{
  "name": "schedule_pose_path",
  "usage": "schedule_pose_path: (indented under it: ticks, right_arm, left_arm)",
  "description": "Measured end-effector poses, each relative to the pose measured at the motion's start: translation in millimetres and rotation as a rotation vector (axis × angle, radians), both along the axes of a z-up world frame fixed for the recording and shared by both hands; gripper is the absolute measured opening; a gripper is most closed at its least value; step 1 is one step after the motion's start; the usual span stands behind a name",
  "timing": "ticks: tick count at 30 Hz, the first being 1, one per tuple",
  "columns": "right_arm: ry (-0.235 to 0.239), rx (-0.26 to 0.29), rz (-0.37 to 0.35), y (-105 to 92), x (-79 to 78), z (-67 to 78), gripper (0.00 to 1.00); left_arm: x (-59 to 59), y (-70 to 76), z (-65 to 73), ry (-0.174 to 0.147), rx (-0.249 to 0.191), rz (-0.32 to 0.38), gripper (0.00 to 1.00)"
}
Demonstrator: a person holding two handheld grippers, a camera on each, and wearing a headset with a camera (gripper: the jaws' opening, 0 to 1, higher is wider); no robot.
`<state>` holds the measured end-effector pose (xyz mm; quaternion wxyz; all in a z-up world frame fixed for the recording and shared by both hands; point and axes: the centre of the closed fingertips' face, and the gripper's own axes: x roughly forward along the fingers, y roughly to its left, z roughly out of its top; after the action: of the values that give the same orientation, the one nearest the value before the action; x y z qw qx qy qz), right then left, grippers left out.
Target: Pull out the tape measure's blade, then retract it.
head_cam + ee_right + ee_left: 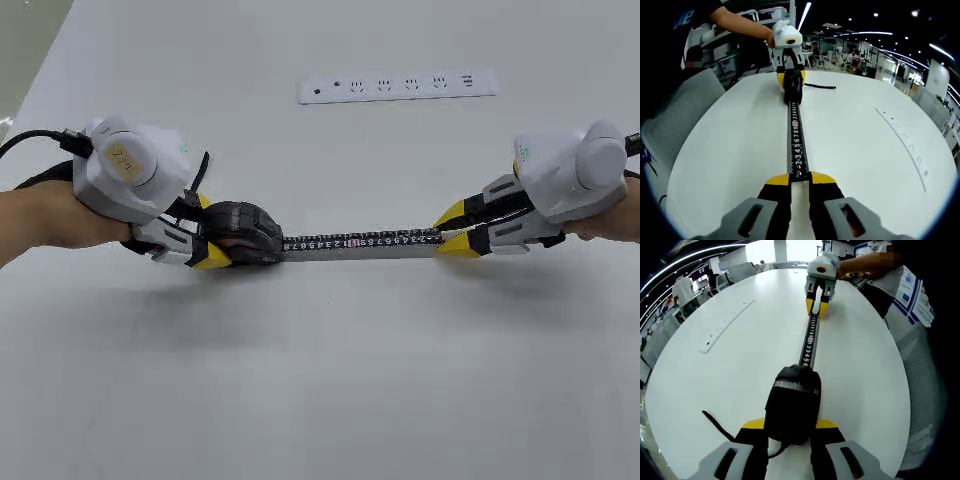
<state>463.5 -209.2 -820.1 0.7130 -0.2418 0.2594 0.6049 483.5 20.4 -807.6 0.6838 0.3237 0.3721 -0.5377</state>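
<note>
the black, chunky plastic tape measure case (243, 232) sits on the white worktop (320, 380), left of centre in the head view. the left gripper (210, 230) grasps it: its yellow-tipped fingers (754, 424) press against the two sides of the case, one on each side, with the case filling the gap between them. a thin black strap (715, 422) trails from the rear of the case across the worktop beside the left gripper.

the narrow metal blade with printed numerals (360, 241) is drawn out of the case's mouth. it runs in a straight line, low over the worktop, across to the right gripper (453, 232). whether the blade touches the surface along its length cannot be told. in the right gripper view the yellow-tipped fingers (822, 178) are clenched on the free end of the blade, and the lowest numerals lie just ahead of the tips. the two grippers are well apart and face each other along the blade. each one appears at the far end of the blade in the other's view.

a long white plastic power strip (397, 86) lies flat on the worktop beyond the blade. it is roughly parallel to the blade, well apart from it, and touches nothing else. a bare forearm (40, 215) leads into the left gripper from the left edge of the head view. a grey mesh chair back (685, 110) stands off the worktop's edge in the right gripper view.
</note>
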Motion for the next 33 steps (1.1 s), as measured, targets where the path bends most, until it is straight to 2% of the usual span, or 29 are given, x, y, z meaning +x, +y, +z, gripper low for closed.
schedule_pose_path:
  ticks: [13, 19, 23, 27, 33]
  right_arm:
    - [0.002, -0.028, -0.009, -17.8, -2.2, -3.0, 0.11]
    - [0.006, -0.054, -0.029, -40.4, -3.8, -3.9, 0.11]
    - [0.006, -0.056, -0.030, -42.0, -3.9, -4.1, 0.11]
    - [-0.006, -0.083, -0.028, -49.0, -4.2, -4.2, 0.11]
    - [-0.010, -0.082, -0.035, -51.8, -3.0, -2.7, 0.11]
  left_arm:
    - [-0.4, -1.1, -0.4, -0.001, -0.001, -0.002, 0.29]
    - [-0.4, -2.6, 0.1, 0.000, -0.002, -0.001, 0.29]
    - [-0.5, -2.9, 0.2, 0.000, -0.002, 0.000, 0.29]
    - [-0.6, -3.6, 0.5, -0.001, 0.002, 0.002, 0.29]
    - [-0.7, -4.1, 0.6, -0.001, 0.004, 0.009, 0.30]
